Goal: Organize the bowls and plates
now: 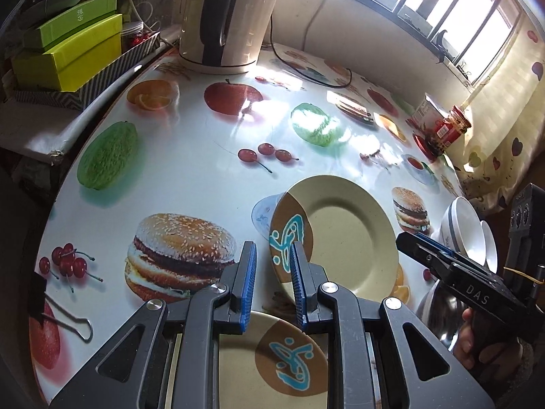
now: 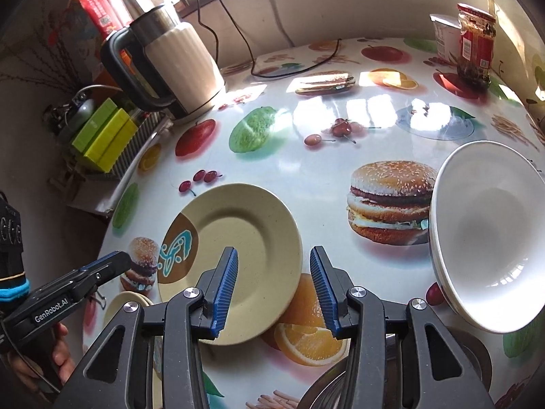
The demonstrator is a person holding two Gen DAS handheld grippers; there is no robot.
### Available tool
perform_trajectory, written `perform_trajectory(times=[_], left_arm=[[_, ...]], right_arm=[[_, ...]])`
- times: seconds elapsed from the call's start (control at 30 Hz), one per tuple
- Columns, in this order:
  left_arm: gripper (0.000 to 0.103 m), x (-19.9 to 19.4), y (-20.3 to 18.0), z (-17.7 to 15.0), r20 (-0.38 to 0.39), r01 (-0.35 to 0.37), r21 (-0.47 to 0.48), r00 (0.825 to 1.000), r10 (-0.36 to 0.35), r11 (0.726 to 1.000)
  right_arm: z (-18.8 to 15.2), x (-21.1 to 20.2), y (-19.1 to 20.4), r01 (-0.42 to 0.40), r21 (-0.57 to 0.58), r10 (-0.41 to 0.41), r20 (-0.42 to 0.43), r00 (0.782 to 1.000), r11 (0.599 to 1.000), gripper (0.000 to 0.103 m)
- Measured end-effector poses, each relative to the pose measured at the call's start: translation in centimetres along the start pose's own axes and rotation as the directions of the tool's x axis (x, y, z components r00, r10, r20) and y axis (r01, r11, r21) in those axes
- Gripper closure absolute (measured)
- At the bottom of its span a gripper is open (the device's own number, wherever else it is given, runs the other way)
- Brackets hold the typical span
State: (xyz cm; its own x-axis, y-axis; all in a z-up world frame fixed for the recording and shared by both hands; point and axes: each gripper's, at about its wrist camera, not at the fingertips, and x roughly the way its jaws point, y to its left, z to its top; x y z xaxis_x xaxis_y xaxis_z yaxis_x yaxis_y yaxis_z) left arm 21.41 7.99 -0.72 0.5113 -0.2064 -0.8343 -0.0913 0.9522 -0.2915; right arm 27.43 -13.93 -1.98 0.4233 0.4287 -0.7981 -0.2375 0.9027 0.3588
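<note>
Both tools (image 1: pixel 272 272) (image 2: pixel 274 283) empty (jaws parted)

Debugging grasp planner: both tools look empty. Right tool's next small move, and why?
Probably shift the right tool sideways toward the round beige plate with the brown-and-blue motif. Its jaws stand open and empty over the printed orange on the tabletop; the plate's rim lies under one finger, not inside the gap.

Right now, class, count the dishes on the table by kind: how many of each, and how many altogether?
Beige plates: 2
White bowls: 2, stacked together
Steel bowl: 1, only partly in view
Total: 5
</note>
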Motion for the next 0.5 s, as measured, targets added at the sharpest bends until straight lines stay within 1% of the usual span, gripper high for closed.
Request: perform_trajectory(times=[0.27,0.5], left_arm=[[0.082,1.8,-0.1,0.5,-0.039,0.001,-0.003,0.999,-0.002,1.000],[0.082,2.7,-0.2,0.5,-0.057,0.001,-0.009,0.998,-0.001,1.000]], right_arm=[[0.2,1.4,-0.1,0.005,-0.017,-0.005,-0.033,0.999,1.000,0.059],[0.2,1.9,-0.4,0.004,-0.017,-0.004,-0.051,0.999,1.000,0.059]])
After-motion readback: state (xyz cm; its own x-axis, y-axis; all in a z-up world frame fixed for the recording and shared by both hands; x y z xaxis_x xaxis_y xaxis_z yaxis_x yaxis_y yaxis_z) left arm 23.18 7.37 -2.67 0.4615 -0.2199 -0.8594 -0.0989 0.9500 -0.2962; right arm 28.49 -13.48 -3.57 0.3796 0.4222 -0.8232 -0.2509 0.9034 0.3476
